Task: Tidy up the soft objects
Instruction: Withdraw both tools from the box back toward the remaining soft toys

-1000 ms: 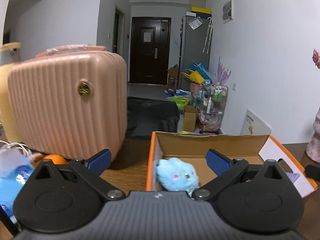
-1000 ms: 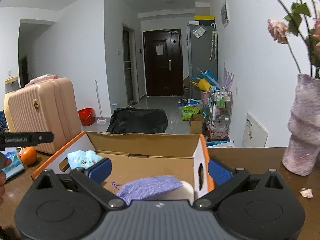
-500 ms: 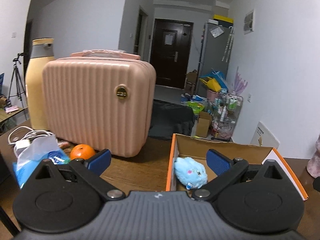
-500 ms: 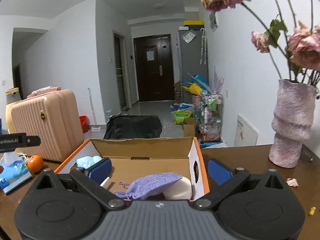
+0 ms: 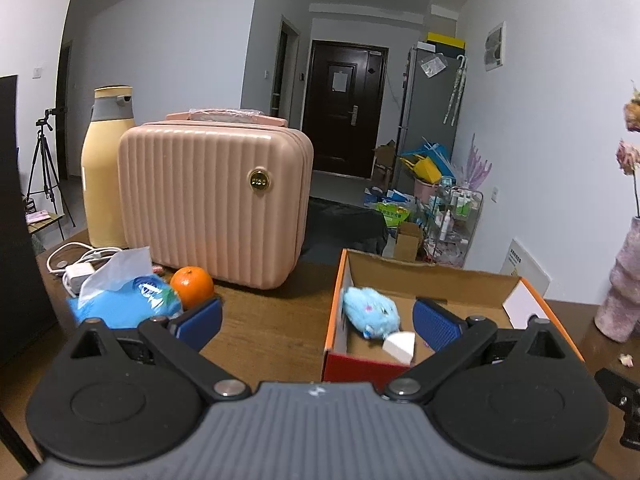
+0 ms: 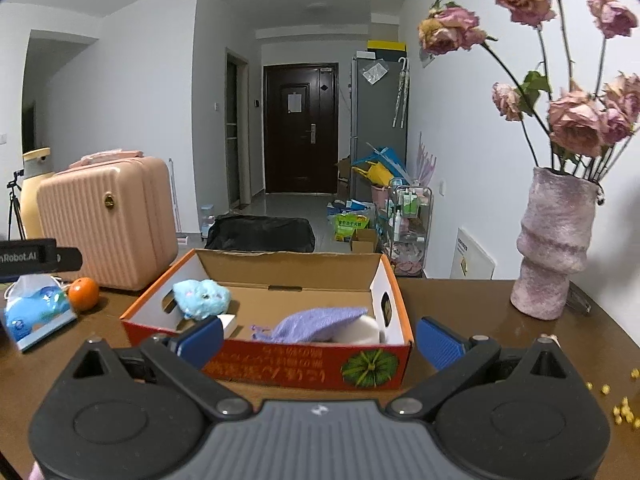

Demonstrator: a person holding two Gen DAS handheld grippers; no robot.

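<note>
— Both grippers stand with their blue pads spread wide and nothing between them. The left gripper point(image 5: 316, 318) fills the bottom of its view; the right gripper point(image 6: 318, 338) does likewise in its own.

— Where are the soft things?

— All in the cardboard box point(image 6: 280, 364), centre of the right wrist view. A blue plush toy point(image 6: 202, 298) lies against the box's left wall, a purple knitted pouch point(image 6: 316, 322) lies at the front right on top of a white roll point(image 6: 360, 330), and a white wedge point(image 5: 398, 346) lies just below the plush in the left wrist view.

— How do the edges run?

— The box's red front wall sits between the right gripper's pads in the picture; its orange rim is open at the top. On the table point(image 6: 460, 304) there is bare wood right of the box, up to the vase point(image 6: 550, 248) at right centre. Small yellow bits point(image 6: 622, 414) lie scattered at the lower right.

— And on the left?

— A bare strip of table lies between the box and the pink case point(image 5: 212, 200). An orange point(image 5: 191, 286) and a blue tissue pack point(image 5: 124, 304) crowd the left pad, lower left of the left wrist view; whether they touch it I cannot tell.
</note>
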